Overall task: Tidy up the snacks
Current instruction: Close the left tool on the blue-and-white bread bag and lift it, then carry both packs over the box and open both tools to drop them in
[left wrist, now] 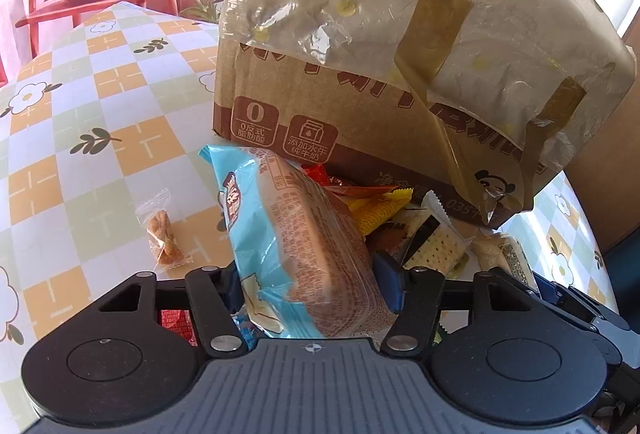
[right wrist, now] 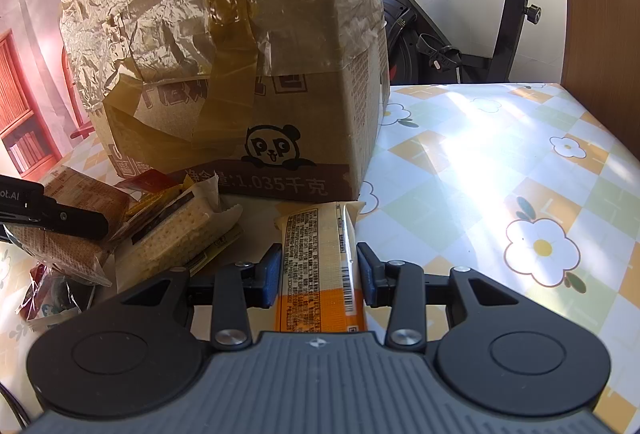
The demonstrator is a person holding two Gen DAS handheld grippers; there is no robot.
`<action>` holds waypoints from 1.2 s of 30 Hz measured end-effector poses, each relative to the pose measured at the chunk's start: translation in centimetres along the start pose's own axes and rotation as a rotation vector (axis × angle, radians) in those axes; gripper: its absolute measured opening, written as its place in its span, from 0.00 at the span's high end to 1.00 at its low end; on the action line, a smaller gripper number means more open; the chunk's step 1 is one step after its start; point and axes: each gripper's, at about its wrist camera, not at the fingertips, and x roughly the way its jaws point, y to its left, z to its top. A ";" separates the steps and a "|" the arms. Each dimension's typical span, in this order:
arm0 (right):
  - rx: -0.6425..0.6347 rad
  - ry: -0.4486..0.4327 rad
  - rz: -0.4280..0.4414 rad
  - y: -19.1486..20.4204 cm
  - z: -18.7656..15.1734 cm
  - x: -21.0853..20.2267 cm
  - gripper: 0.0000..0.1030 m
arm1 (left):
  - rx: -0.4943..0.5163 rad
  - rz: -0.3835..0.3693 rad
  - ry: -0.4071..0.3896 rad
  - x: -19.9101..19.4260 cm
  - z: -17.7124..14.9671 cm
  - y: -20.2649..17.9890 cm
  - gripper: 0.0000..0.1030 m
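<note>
- A blue-wrapped wafer pack (left wrist: 288, 234) is seen between the pads of the left hand-held gripper (left wrist: 316, 286); the jaws appear clamped on its lower end, with the pack leaning up toward 12 o'clock.
- An orange-and-cream snack bar (right wrist: 320, 266) is clamped across its width by the right hand-held gripper (right wrist: 320, 274); the blue pads are pressed on both long edges.
- Both packs are located at the front of a taped cardboard box (right wrist: 240, 73) standing on the bench (right wrist: 500, 153).
- A loose pile is seen at the foot of the box: a cracker pack (left wrist: 436, 246) at 2 o'clock from the left gripper, and yellow and red sachets (left wrist: 376, 201) at 1 o'clock.
- A small clear-wrapped biscuit (left wrist: 164, 238) lies alone at 10 o'clock from the left gripper, well apart from the pile.
- Handling, judged: all items are light. The wafers and crackers are brittle inside a soft, slick film, so the squeeze should be kept low.
- The wafer pack is best held across its flat faces near mid-length; held at the end, as now, it is likely to droop or pivot.
- The bar is stiffer and narrow; a mid-length hold across the width is judged secure.
- Film wrappers may slip against the pads if tilted fast.
- Whether the box is open at the top cannot be told; plastic sheet and tape cover what is shown.
</note>
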 end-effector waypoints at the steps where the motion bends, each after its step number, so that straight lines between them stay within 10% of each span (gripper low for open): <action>1: 0.000 0.000 0.000 0.0 0.0 0.0 0.61 | 0.002 0.001 -0.002 -0.2 0.1 -0.1 0.43; 8: 0.000 0.000 0.000 0.0 0.0 0.0 0.60 | 0.048 0.010 -0.021 -1.1 0.2 -0.8 0.56; 23: 0.000 0.000 0.001 0.0 0.0 0.0 0.60 | 0.138 0.034 -0.011 -0.4 -0.6 -1.6 0.47; 36: 0.003 -0.015 0.012 0.0 0.1 -0.9 0.62 | 0.231 -0.022 -0.170 -4.7 -0.3 -1.6 0.60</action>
